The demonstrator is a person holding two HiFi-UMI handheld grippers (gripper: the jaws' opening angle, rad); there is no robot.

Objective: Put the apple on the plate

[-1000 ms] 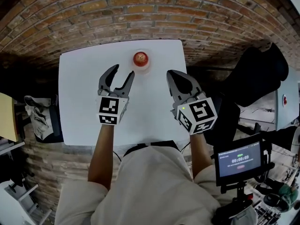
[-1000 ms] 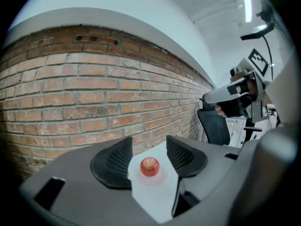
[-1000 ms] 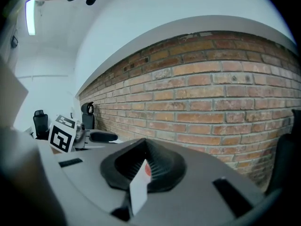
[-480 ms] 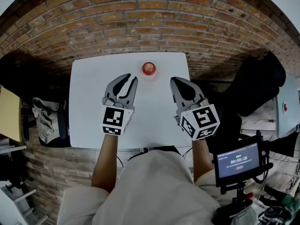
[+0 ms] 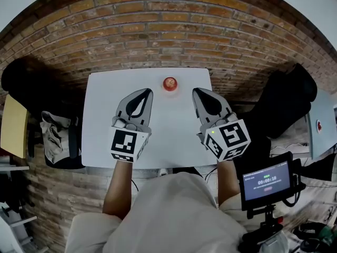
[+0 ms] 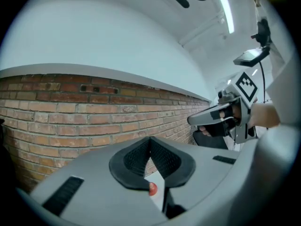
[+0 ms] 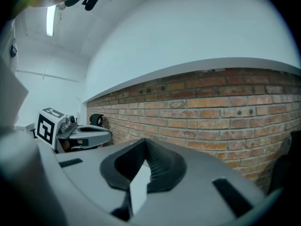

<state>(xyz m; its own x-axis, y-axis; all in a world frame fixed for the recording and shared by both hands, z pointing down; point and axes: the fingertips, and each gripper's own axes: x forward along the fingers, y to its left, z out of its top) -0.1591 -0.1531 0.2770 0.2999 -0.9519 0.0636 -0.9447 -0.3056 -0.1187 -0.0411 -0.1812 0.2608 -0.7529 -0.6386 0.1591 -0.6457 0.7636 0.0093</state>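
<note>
A red apple sits on a small white plate at the far edge of the white table, next to the brick wall. My left gripper hangs above the table, left of the apple and apart from it. Its jaws have just been closing and now stand shut with nothing between them. Below them, in the left gripper view, a bit of the apple shows. My right gripper is held right of the apple, shut and empty.
A brick wall runs behind the table. A dark bulky shape and a bag lie at the left. At the right stand a black shape and a small screen on a stand.
The left jaws went from wide open to shut on nothing. Both grippers have risen above the table and drawn back toward the person. The apple stays on its plate.
</note>
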